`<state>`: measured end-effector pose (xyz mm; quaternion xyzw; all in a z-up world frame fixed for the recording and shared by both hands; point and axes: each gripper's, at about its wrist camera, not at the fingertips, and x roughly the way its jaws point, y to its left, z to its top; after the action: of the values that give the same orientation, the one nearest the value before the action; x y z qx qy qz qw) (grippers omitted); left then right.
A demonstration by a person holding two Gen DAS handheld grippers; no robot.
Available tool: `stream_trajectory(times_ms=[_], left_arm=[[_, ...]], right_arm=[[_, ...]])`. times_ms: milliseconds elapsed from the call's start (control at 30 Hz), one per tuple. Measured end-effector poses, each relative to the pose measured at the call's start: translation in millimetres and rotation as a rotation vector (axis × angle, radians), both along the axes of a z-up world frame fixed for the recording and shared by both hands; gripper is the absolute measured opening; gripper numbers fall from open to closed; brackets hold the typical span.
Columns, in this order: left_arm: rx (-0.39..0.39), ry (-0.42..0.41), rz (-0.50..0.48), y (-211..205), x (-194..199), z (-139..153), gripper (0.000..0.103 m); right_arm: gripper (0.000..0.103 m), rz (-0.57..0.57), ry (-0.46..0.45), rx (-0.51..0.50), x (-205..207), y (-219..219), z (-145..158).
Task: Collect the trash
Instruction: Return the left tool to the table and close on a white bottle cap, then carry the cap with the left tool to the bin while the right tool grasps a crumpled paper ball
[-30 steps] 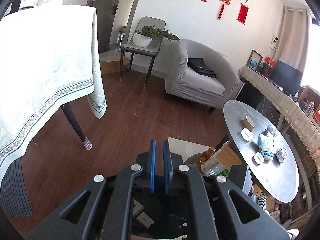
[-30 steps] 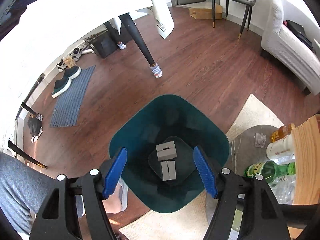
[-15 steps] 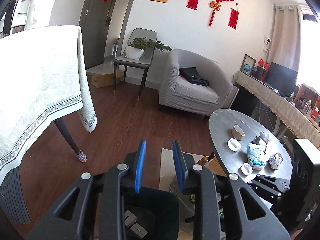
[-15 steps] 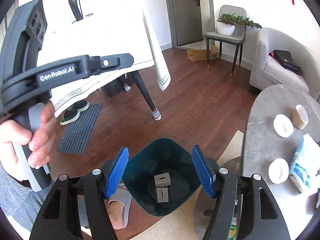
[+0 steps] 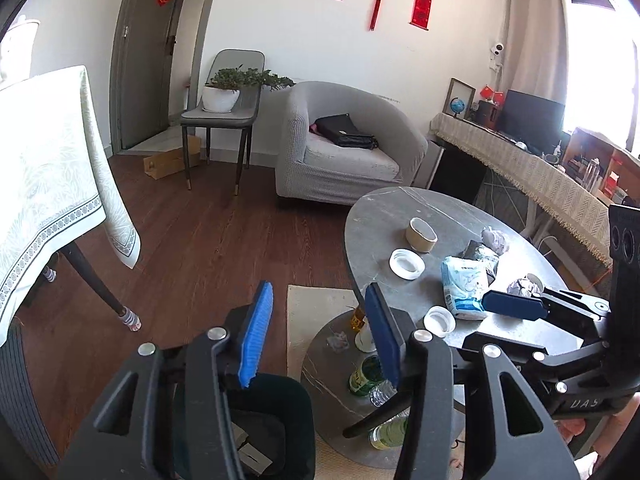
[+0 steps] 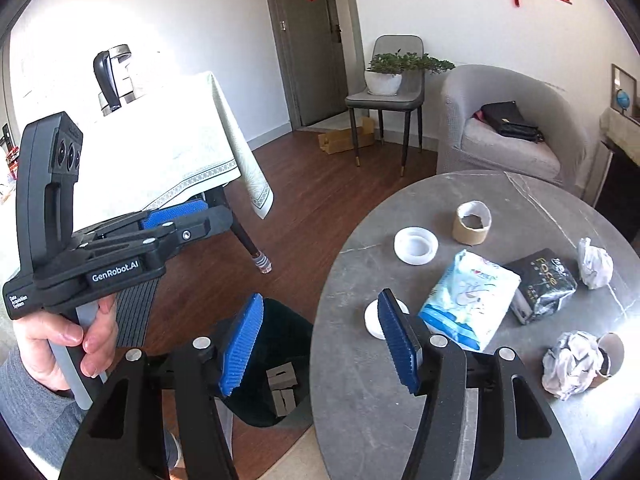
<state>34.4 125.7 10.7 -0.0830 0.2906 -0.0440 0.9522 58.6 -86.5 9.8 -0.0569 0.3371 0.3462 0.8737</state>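
1. Grey marbled stone makes up the round surface (image 6: 460, 200) that fills the right half of the right wrist view, and the rubbish left to collect lies on it
2. Dark green, the bin (image 6: 280, 344) stands on the floor at lower centre of that view, just beside the surface's near edge, with grey foam blocks (image 6: 282, 388) already at its bottom
3. On the surface lie a blue-and-white wrapper (image 6: 468, 300), a black packet (image 6: 546, 280) touching its right side, two crumpled paper balls (image 6: 570, 364) at right and lower right, a cardboard tape core (image 6: 472, 222) and white lids (image 6: 416, 246)
4. Left tool (image 5: 316, 332): released, jaws have just been opening and nothing sits between them; it shows at lower centre of the left wrist view, above the bin's rim
5. Right tool (image 6: 320, 340): also released and empty, though its jaws have just been closing; its left pad overlaps the bin in the picture and its right pad overlaps the surface's edge
6. My reading is that a drop into the bin is done and the step in hand is the turn toward the next piece
7. Next move likely calls for carrying one tool over the surface, lowering it around a light item such as the wrapper or a paper ball, and clenching gently
8. Crumpled paper should give under the pads, so a central grasp seems safest
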Motion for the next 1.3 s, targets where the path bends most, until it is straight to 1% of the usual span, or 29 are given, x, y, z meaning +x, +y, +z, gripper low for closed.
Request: stream_trajectory(times_ms=[200, 300, 433, 533, 567, 667, 767, 1000, 1033, 1100, 1167, 1300], left_arm=[[0.01, 0.026, -0.084, -38, 9, -8, 0.051], [-0.008, 0.05, -0.127, -55, 14, -14, 0.051], [0.047, 0.065, -0.17, -82, 19, -20, 0.052], [0.051, 0.099, -0.195, -96, 24, -27, 0.052], [0.068, 0.105, -0.199, -102, 26, -29, 0.052], [0.12, 0.113, -0.195, -115, 33, -35, 0.052], [0.12, 0.125, -0.187, -121, 40, -40, 0.052], [0.154, 0.142, -0.167, -129, 54, -52, 0.052], [0.16, 0.141, -0.161, -130, 55, -52, 0.05], [0.168, 0.14, -0.151, -132, 57, -52, 0.044], [0.176, 0.139, -0.135, -132, 59, -53, 0.033], [0.17, 0.139, -0.126, -130, 60, -52, 0.033]], right_arm=[[0.058, -0.062, 0.002, 0.001, 2, -34, -2], [0.058, -0.096, 0.005, 0.001, 4, -53, -5], [0.058, -0.141, 0.015, 0.005, 8, -72, -7], [0.058, -0.161, 0.026, 0.01, 9, -86, -10], [0.058, -0.167, 0.029, 0.012, 10, -91, -11], [0.059, -0.182, 0.041, 0.011, 11, -103, -13], [0.067, -0.206, 0.045, 0.012, 12, -114, -15], [0.069, -0.251, 0.073, 0.01, 16, -138, -24], [0.069, -0.253, 0.077, 0.01, 17, -139, -25], [0.07, -0.257, 0.08, 0.009, 17, -142, -26], [0.07, -0.261, 0.082, 0.006, 16, -144, -27], [0.071, -0.268, 0.09, -0.001, 16, -147, -31]])
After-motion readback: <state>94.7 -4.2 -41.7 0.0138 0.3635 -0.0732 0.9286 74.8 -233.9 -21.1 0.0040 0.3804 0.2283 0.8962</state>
